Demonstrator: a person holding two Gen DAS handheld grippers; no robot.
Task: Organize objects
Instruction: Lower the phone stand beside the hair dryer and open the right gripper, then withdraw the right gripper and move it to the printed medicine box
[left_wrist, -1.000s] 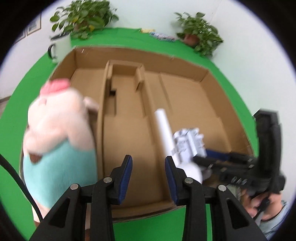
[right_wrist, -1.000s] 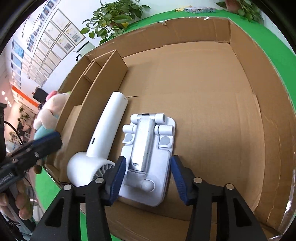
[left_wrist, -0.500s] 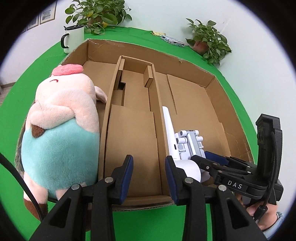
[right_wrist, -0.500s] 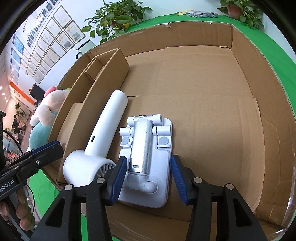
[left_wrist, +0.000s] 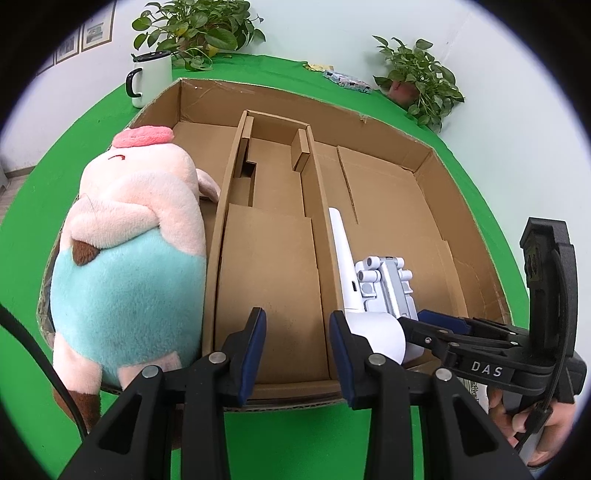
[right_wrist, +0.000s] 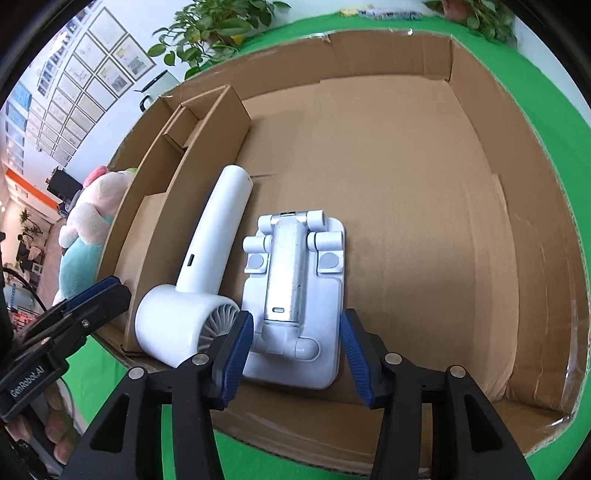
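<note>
A divided cardboard box (left_wrist: 369, 122) (right_wrist: 480, 122) lies on the green table. A pink and teal plush pig (left_wrist: 129, 251) (right_wrist: 88, 236) stands in its left compartment. A white hand-held fan (right_wrist: 199, 280) (left_wrist: 354, 295) and a white folding phone stand (right_wrist: 295, 295) (left_wrist: 388, 284) lie side by side in the right compartment. My left gripper (left_wrist: 295, 350) is open and empty at the box's near edge, over the middle compartment. My right gripper (right_wrist: 295, 350) is open, its jaws on either side of the stand's near end, apart from it.
A white mug (left_wrist: 151, 81) stands behind the box at the far left. Potted plants (left_wrist: 195, 29) (left_wrist: 421, 81) stand along the back wall. A small packet (left_wrist: 347, 79) lies on the table behind the box. The middle compartment (left_wrist: 269, 277) has inner cardboard dividers.
The left gripper has drawn back and steadied, so more of the box and plush shows. The right gripper has backed off slightly from the phone stand; its jaws stay open.
</note>
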